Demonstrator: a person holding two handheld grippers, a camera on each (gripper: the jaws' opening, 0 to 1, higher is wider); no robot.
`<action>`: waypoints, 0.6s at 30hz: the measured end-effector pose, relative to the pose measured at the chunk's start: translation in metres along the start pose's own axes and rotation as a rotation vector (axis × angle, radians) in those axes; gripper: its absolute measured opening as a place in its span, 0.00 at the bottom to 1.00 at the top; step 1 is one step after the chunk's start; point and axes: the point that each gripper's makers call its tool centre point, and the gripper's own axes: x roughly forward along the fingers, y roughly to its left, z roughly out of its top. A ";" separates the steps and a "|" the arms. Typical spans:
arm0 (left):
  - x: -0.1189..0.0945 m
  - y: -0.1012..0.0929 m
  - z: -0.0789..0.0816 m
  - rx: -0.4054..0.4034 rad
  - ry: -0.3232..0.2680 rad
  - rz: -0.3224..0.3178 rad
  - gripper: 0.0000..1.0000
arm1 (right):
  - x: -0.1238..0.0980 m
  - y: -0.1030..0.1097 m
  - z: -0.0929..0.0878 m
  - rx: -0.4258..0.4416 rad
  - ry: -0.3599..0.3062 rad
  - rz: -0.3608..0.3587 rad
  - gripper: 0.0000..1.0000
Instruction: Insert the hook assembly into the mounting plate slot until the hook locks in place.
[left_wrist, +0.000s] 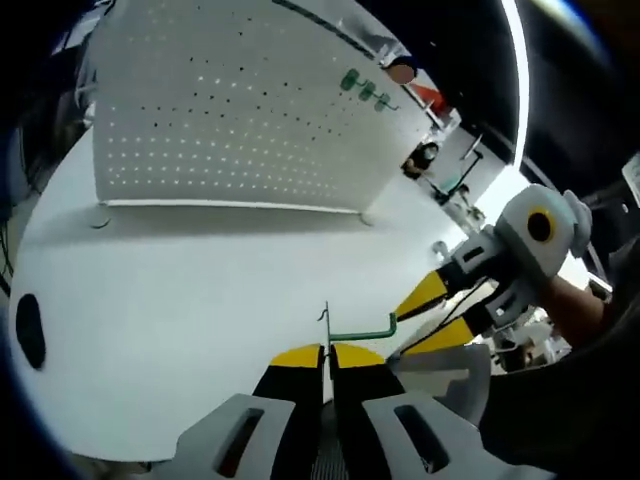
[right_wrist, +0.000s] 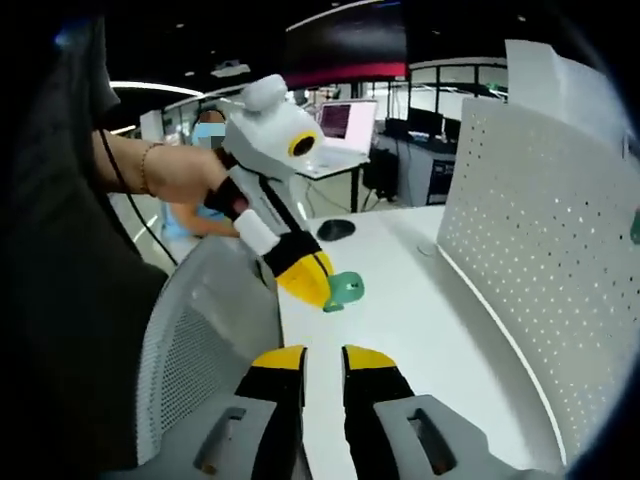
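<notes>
My left gripper (left_wrist: 327, 352) is shut on a green wire hook (left_wrist: 362, 331), whose thin stem sticks up between the jaws while its arm reaches right. The hook hangs above the white table (left_wrist: 190, 290), well short of the white pegboard plate (left_wrist: 230, 110). To its right, my right gripper (left_wrist: 437, 314) stands open with nothing in it. In the right gripper view, my right gripper (right_wrist: 322, 358) is open at the bottom. Beyond it a hand holds my left gripper (right_wrist: 318, 285) with the green hook (right_wrist: 346, 290) at its tip. The pegboard plate (right_wrist: 540, 250) stands at the right.
Other green hooks (left_wrist: 365, 90) hang at the pegboard's upper right. A black mouse (right_wrist: 335, 228) lies on the table, seen as a dark oval (left_wrist: 30, 330) at the left. A grey mesh chair back (right_wrist: 200, 340) is close on the left. A laptop (right_wrist: 345, 125) sits behind.
</notes>
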 end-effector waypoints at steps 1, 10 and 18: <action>0.000 0.001 0.001 0.007 -0.005 0.009 0.02 | -0.001 -0.002 -0.001 0.016 0.000 -0.007 0.13; -0.004 0.005 0.014 0.049 -0.080 0.040 0.02 | -0.012 -0.017 0.012 0.243 -0.108 -0.046 0.13; -0.016 0.013 0.042 0.104 -0.207 0.086 0.02 | -0.017 -0.024 0.016 0.284 -0.160 -0.093 0.12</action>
